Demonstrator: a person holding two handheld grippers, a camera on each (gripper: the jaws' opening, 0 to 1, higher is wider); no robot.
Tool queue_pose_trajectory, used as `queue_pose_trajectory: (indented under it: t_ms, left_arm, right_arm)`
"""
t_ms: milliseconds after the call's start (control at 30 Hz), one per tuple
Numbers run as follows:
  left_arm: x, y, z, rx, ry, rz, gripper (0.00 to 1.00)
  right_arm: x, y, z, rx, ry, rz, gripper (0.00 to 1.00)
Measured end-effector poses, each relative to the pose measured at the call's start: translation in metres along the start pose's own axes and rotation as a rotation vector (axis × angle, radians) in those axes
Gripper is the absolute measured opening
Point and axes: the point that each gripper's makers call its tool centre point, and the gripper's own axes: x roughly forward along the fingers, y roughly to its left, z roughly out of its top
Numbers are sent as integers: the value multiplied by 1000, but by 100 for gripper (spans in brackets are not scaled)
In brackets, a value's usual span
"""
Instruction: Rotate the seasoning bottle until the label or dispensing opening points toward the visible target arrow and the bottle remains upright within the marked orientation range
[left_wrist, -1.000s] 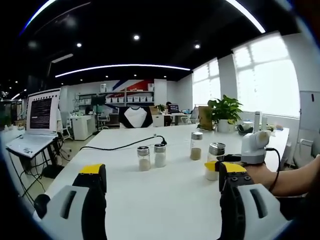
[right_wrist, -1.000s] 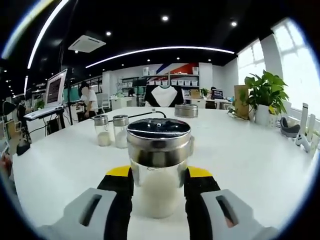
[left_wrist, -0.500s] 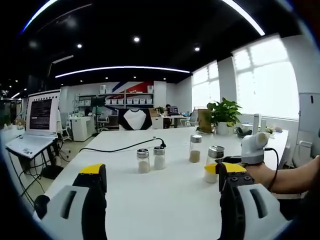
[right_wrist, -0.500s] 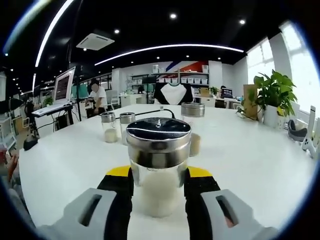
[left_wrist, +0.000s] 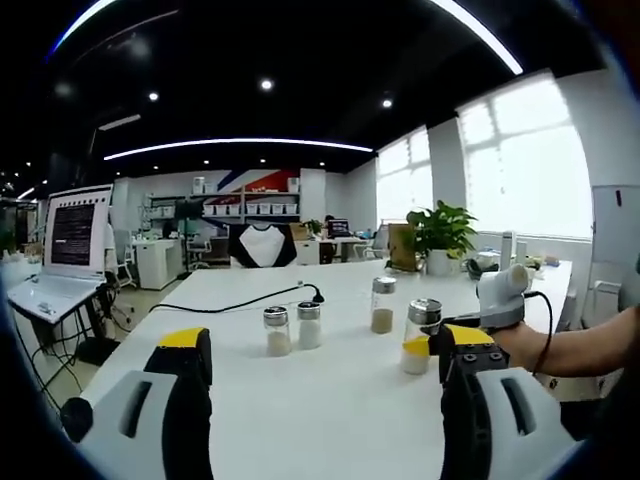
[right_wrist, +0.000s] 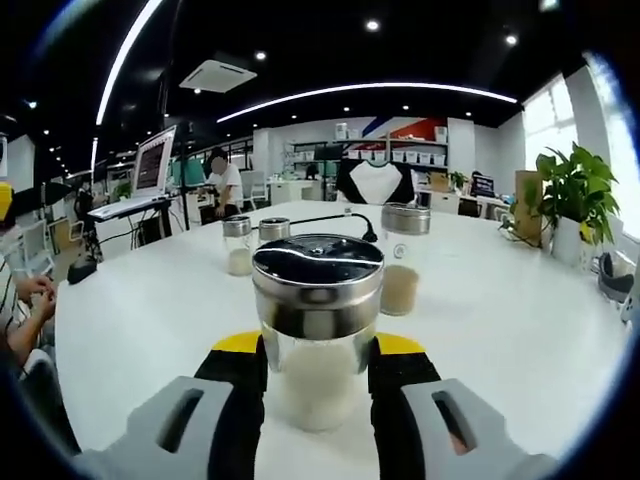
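Seasoning bottle (right_wrist: 317, 335): we see it upright on the white table (right_wrist: 150, 320), a clear glass jar with a steel lid, part full of a pale powder; we can read no label or writing on it.
Right gripper (right_wrist: 318, 375): its yellow-tipped jaws are closed against the two sides of the seasoning bottle.
Left gripper (left_wrist: 325, 365): we see its jaws spread wide with nothing between them, above the table.
Brown-powder bottle (right_wrist: 402, 260): just behind the seasoning bottle, steel lid, tan contents low in the glass.
Pair of small shakers (right_wrist: 254, 245): side by side, farther back than the seasoning bottle, pale powder in each.
Black cable (right_wrist: 325, 218): lies on the table beyond the seasoning bottle.
Laptop (left_wrist: 60, 250): open, off the table's far side from the seasoning bottle; its screen text is too small for us to read.
Potted plant (right_wrist: 565, 205): stands at the table's edge, well apart from the seasoning bottle.
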Motion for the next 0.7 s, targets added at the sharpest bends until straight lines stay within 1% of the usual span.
queue_pose_trajectory:
  t_ms: [100,233,533,600,700]
  left_arm:
    - [-3,-2,-2,-20,0,-9,100]
    - [-6,-2,-5,-5,6,-10,100]
    - [-7,0,-8,-8,22,-13,100]
    - [-8,2,-6,-36,6,-5,100]
    - [-8,4,-6,-57,6,-9,100]
  right_arm:
    - [0,0,0,-8,8,33,38]
    - [1,1,0,-21,18,73,38]
    - [2,3,0,-54,33,162,38]
    - [2,3,0,-65,34,178,38]
    - [2,4,0,-76,41,202,38]
